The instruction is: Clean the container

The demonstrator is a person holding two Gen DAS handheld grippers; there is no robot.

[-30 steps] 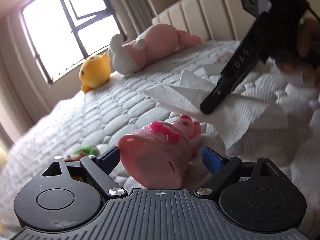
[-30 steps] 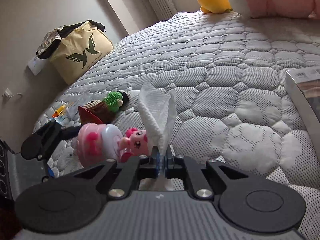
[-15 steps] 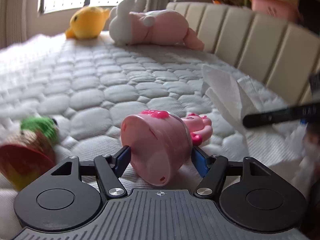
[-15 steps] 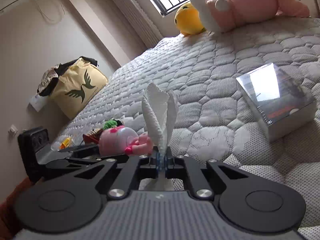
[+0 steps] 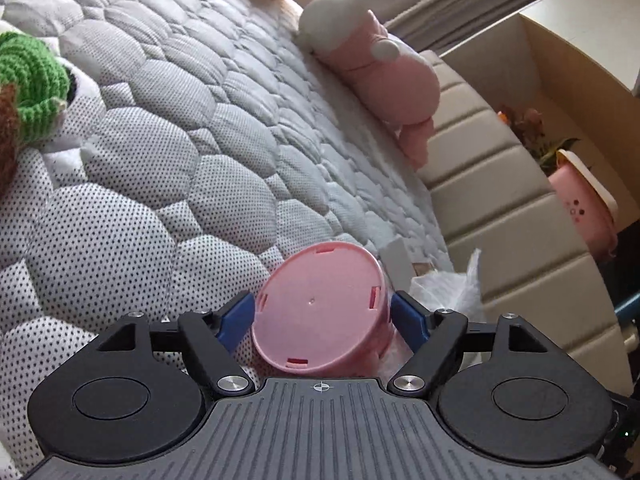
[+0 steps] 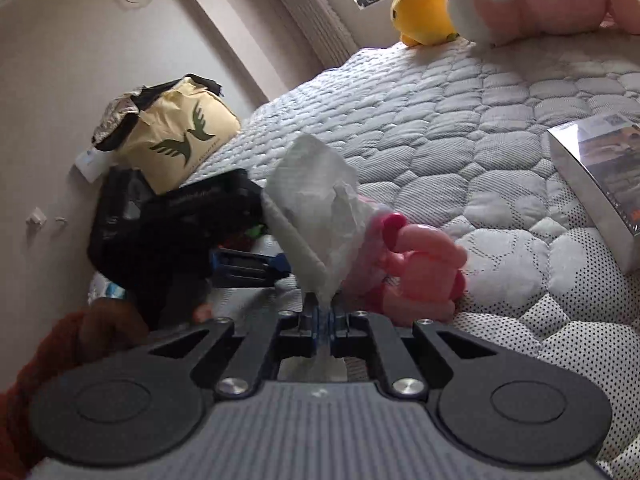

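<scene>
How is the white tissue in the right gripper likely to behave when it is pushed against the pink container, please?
The tissue, pinched in the right gripper, looks thin and creased, so it will probably crumple. It seems very light; the pink container looks rigid by comparison.

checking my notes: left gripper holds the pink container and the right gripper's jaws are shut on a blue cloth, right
Not quite. The right gripper has its jaws shut on a white paper towel, not a blue cloth; the only blue there is the jaw pads. The right wrist view shows this. The rest holds: the left gripper holds the pink container between its jaws, seen in the left wrist view.
</scene>
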